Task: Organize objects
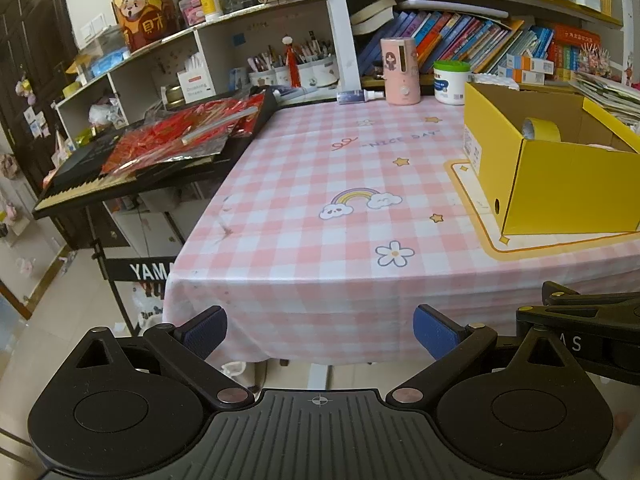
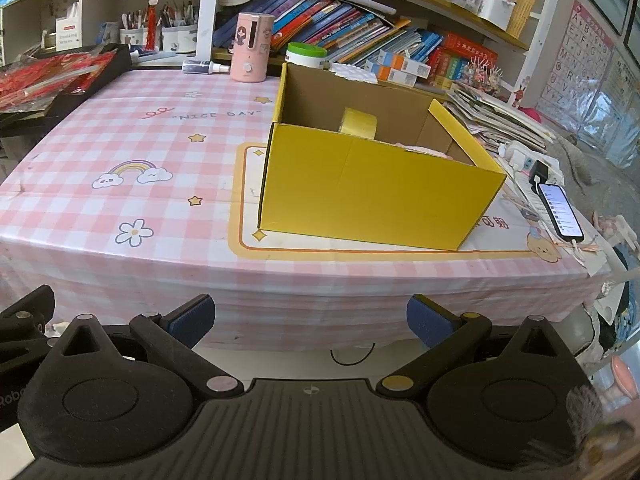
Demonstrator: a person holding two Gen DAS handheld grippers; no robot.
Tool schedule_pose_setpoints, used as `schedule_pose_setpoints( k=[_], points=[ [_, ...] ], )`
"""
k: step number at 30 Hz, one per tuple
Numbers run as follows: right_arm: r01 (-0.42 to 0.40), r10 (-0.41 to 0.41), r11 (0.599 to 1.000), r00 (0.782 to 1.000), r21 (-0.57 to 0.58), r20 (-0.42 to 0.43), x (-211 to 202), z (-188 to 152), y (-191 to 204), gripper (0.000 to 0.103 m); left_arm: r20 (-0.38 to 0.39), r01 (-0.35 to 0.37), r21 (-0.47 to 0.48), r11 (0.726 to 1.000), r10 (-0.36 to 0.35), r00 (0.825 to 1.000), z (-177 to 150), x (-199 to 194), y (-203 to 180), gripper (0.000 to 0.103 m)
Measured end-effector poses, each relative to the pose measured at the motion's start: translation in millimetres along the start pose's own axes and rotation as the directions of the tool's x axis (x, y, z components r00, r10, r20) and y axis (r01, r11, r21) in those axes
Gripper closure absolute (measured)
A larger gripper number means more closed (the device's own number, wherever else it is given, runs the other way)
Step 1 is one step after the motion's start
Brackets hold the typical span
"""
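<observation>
A yellow cardboard box (image 2: 372,196) stands open on the pink checked tablecloth (image 2: 160,152), on a cream mat. A roll of yellow tape (image 2: 358,123) stands inside it, with something pink behind the front wall. The box (image 1: 568,184) and tape (image 1: 542,130) also show at the right of the left wrist view. My left gripper (image 1: 320,332) is open and empty, in front of the table's near edge. My right gripper (image 2: 310,320) is open and empty, also off the near edge, below the box. The right gripper's side shows in the left wrist view (image 1: 588,320).
A pink humidifier (image 2: 252,48), a spray bottle (image 2: 202,67) and a white green-lidded tub (image 2: 306,55) stand at the table's back. A phone (image 2: 560,210) on a charger and a paper stack (image 2: 496,116) lie at the right. A keyboard (image 1: 132,164) with red packets stands left.
</observation>
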State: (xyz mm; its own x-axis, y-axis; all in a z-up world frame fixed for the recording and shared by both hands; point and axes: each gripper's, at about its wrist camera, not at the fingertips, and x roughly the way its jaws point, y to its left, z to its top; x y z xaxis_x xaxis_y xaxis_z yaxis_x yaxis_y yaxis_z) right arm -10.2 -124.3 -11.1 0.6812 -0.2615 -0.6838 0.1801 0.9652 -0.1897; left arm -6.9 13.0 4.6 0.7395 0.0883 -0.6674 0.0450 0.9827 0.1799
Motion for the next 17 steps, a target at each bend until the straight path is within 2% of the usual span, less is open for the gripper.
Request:
schedule_pose_setpoints(
  k=[17],
  points=[
    [0.010,-0.010,1.000,1.000,0.011,-0.003,0.9,-0.3,-4.8,0.000,0.010,0.030,0.004,1.000,-0.030,0.999,1.5,0.8,-3.1,0.003]
  ],
)
